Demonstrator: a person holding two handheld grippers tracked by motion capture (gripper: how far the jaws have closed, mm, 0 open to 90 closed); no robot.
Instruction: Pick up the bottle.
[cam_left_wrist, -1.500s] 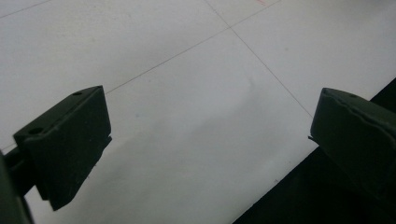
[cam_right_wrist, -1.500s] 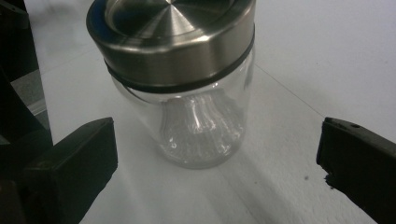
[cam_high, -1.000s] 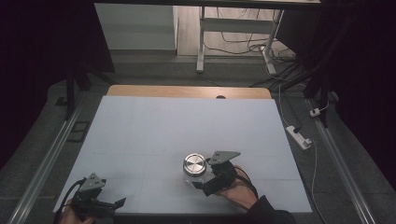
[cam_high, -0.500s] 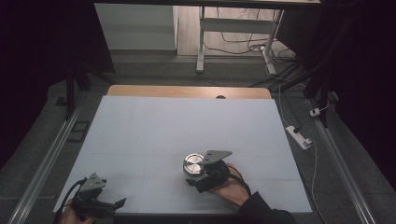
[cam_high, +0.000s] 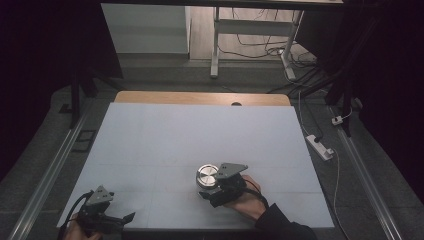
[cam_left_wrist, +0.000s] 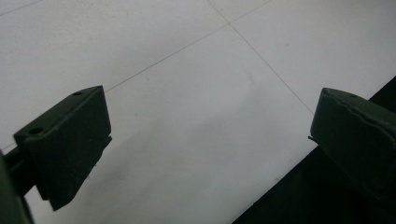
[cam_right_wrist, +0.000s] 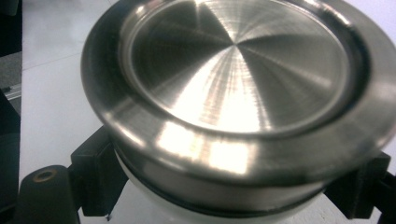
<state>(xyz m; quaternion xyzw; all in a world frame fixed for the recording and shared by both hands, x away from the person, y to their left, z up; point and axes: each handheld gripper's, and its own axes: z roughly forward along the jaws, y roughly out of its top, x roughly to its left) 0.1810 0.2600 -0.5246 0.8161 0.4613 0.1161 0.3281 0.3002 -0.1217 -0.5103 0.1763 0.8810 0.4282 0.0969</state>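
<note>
A round, brushed-steel lidded container (cam_high: 206, 175) sits near the front of the pale grey table (cam_high: 165, 140), right of centre. The right gripper (cam_high: 212, 187) seems clamped on its sides, though the contact is partly hidden. The left gripper (cam_high: 122, 219) rests at the near-left corner, jaws spread wide, holding nothing.

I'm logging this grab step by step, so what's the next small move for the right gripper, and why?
Probably close the right gripper: its fingers already flank the round metal container just below its lid, on the table. The left gripper sits open near the front edge.
</note>
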